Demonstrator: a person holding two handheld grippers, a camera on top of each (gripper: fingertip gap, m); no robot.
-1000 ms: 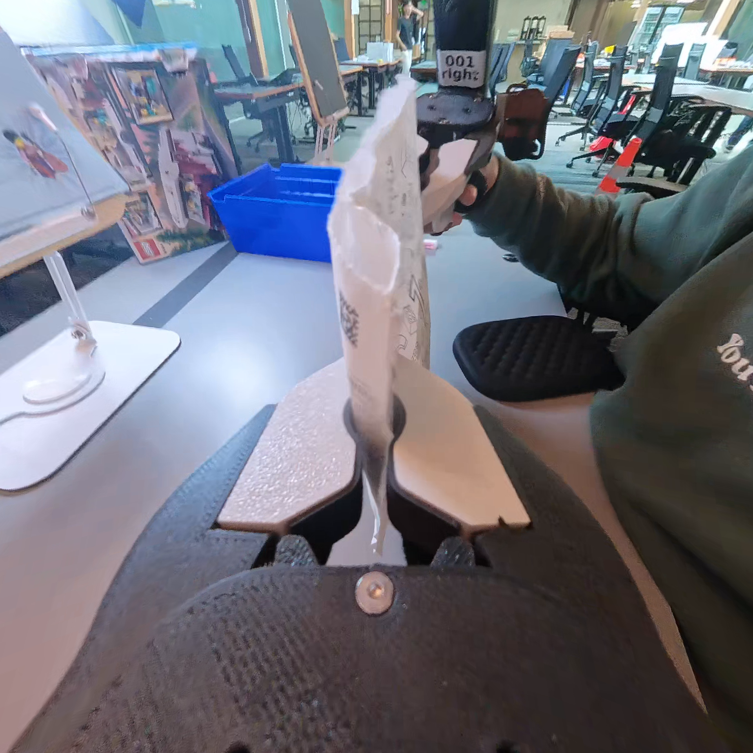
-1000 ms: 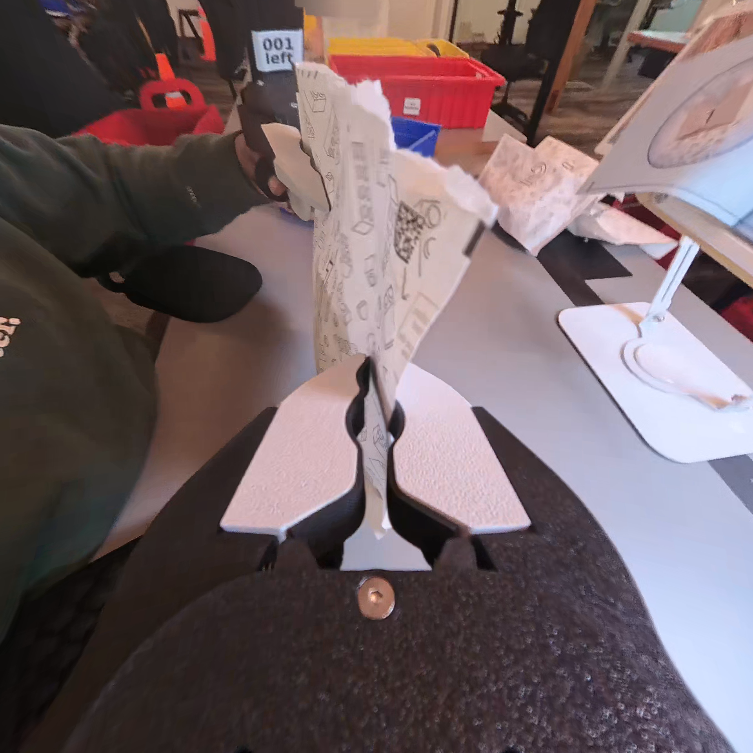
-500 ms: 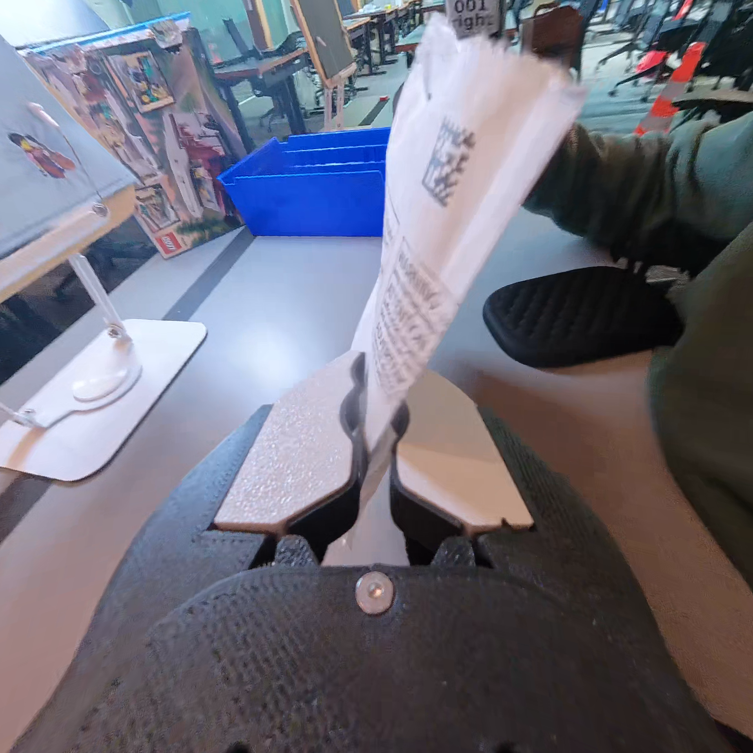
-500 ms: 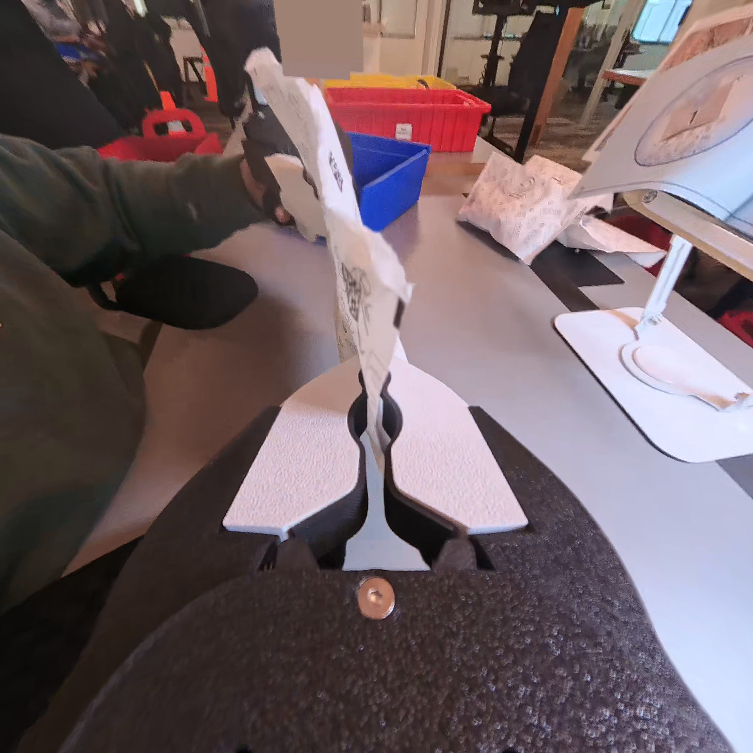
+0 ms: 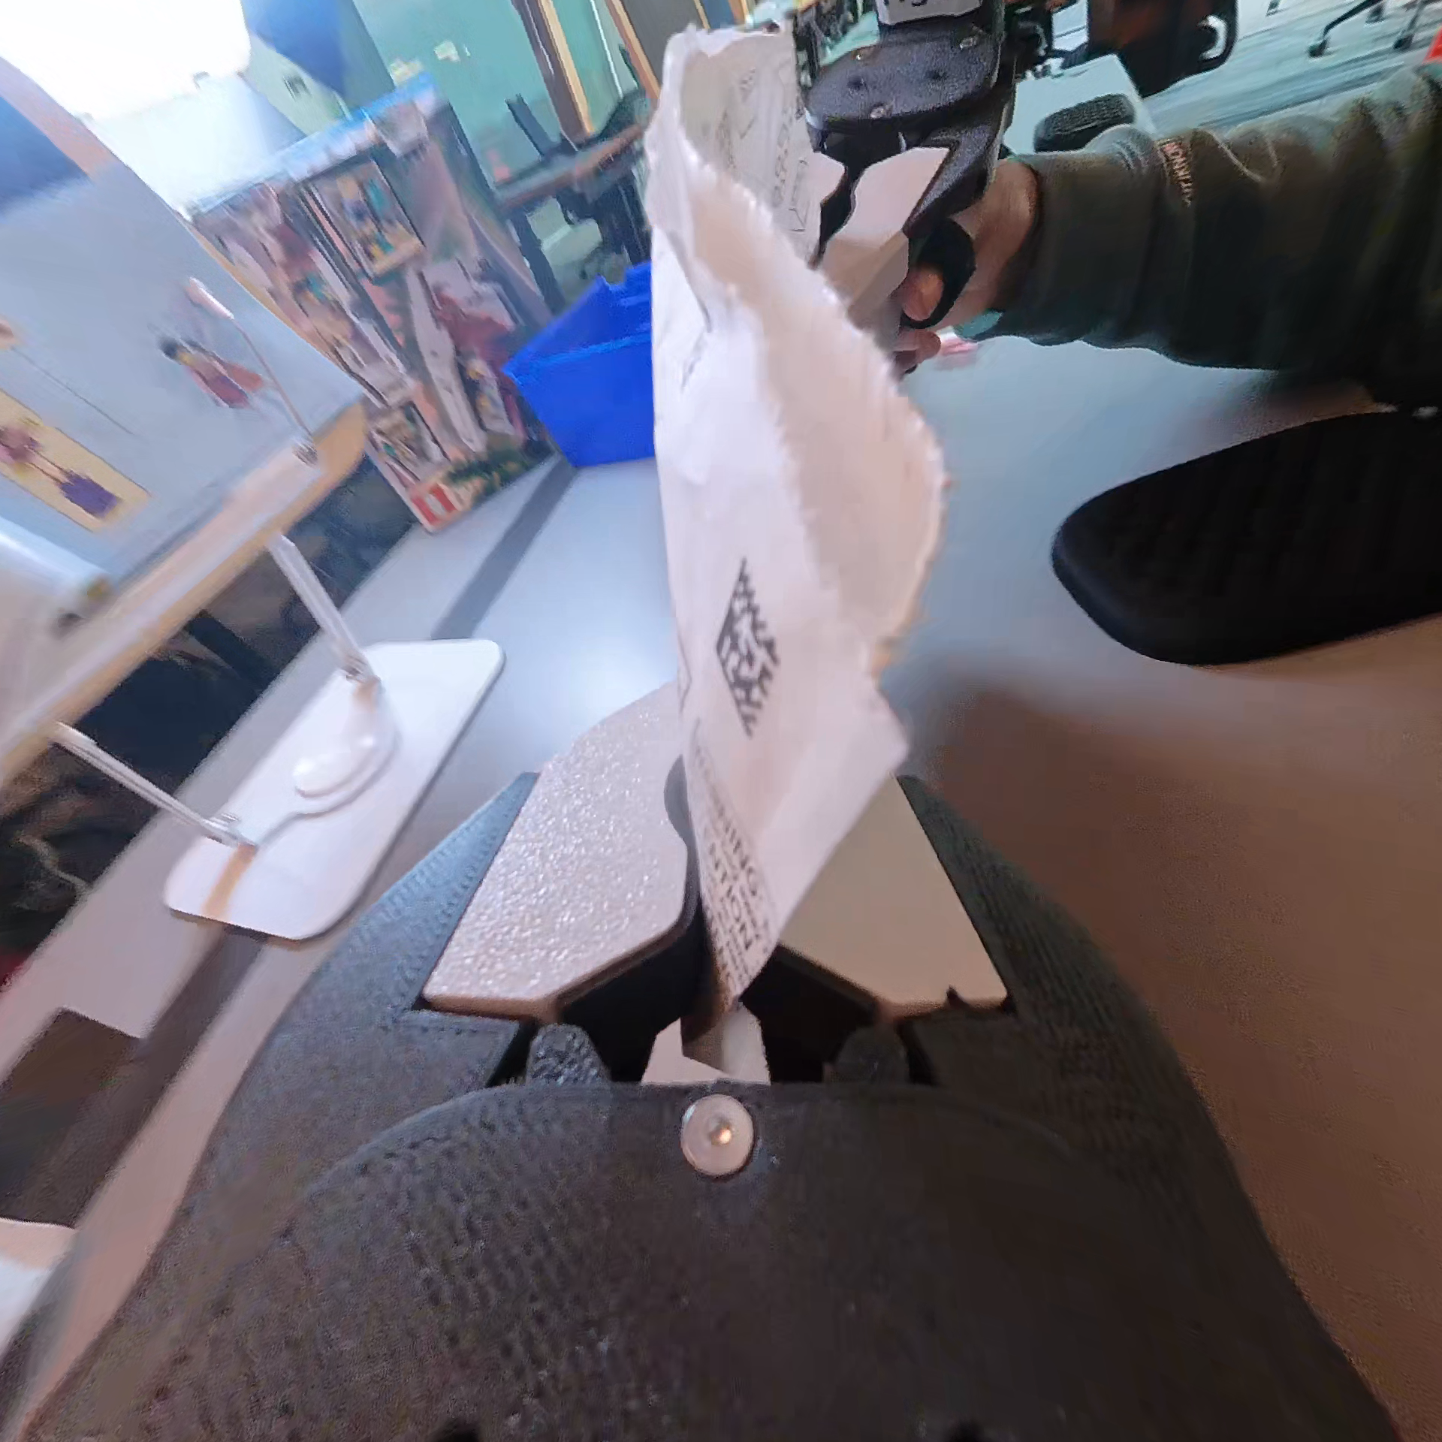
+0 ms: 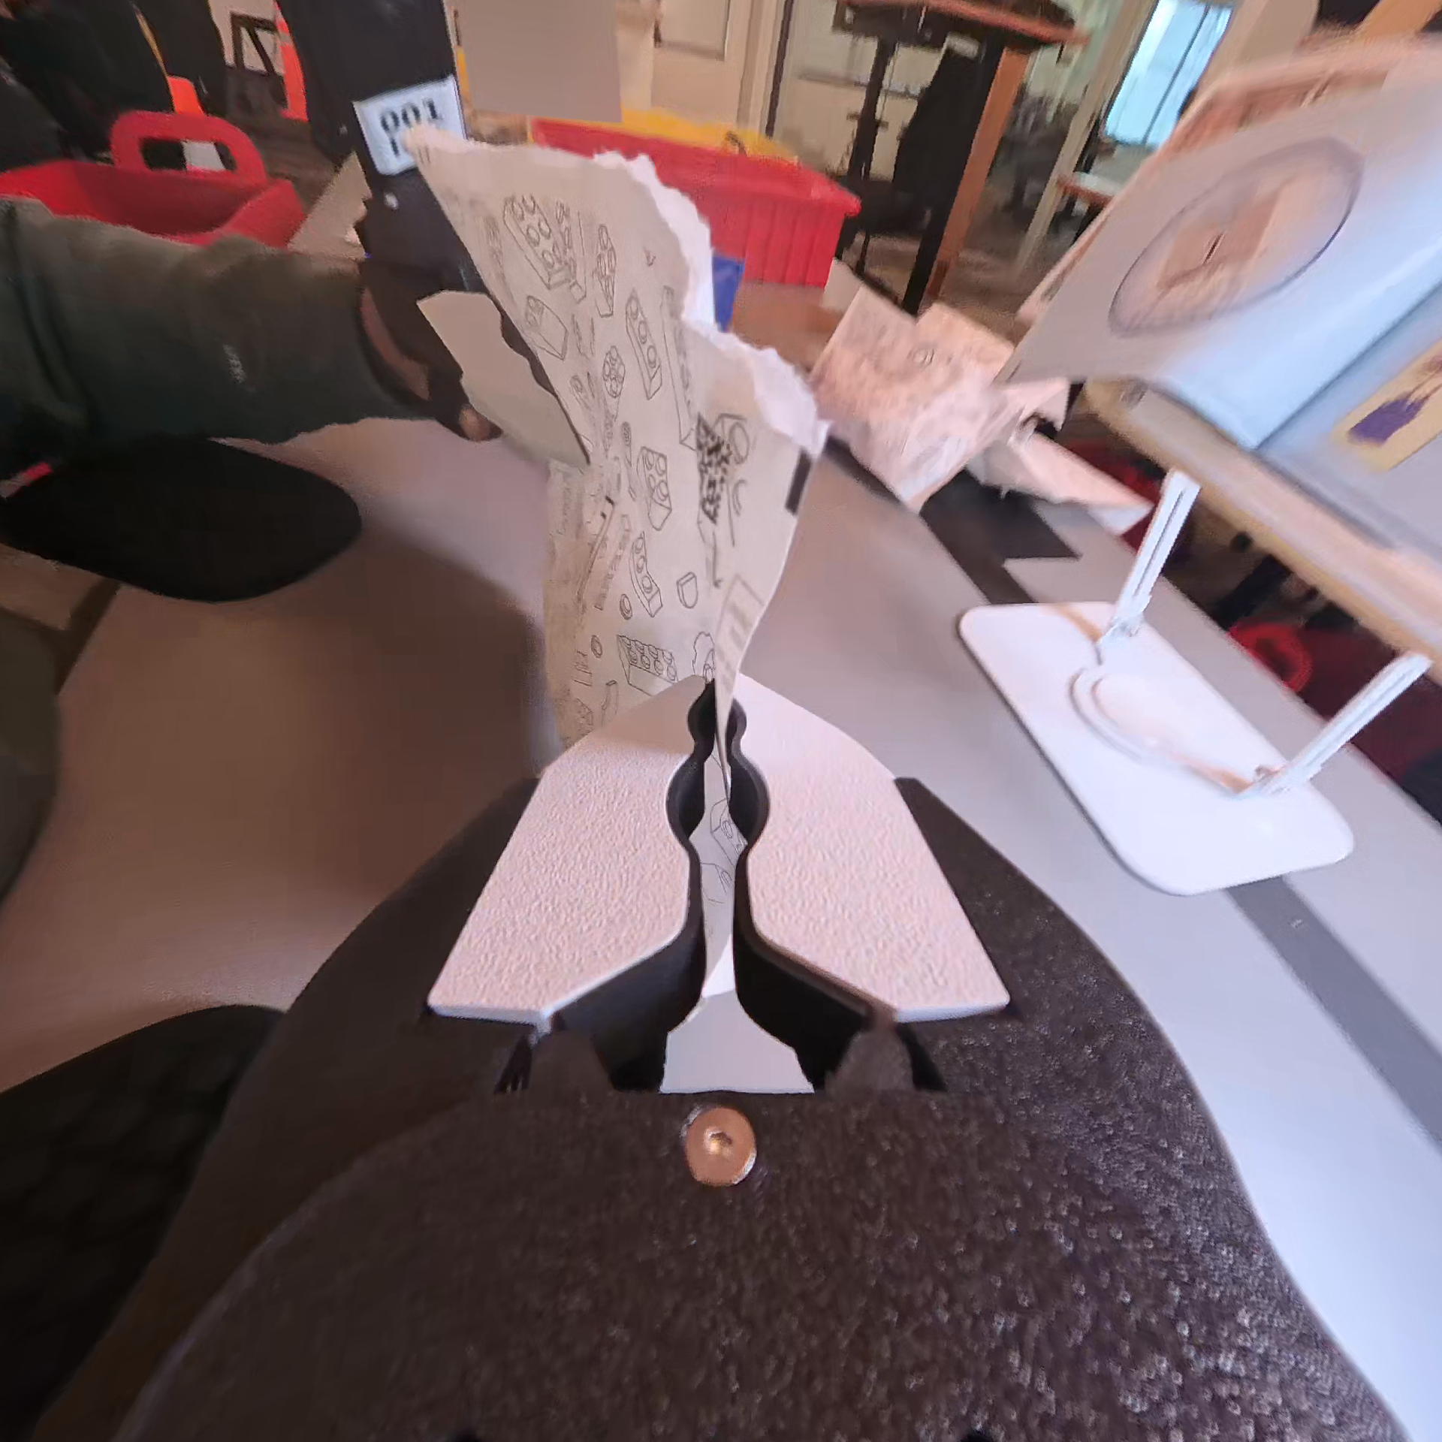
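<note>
I keep both grippers, left gripper (image 5: 722, 749) and right gripper (image 6: 722, 702), clamped on the torn paper bag (image 6: 655, 437) at twelve o'clock, probably pulling evenly apart above the table (image 6: 897, 624).

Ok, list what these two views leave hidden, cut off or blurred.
- Left wrist view: the paper bag covers most of the left gripper's right pad.
- Same view: the right gripper is cut off by the top edge.
- Right wrist view: the bag hides the left gripper's far pad.
- Bag's inside: not visible in either view.
- Right wrist view: the stand's board is motion-blurred.
</note>
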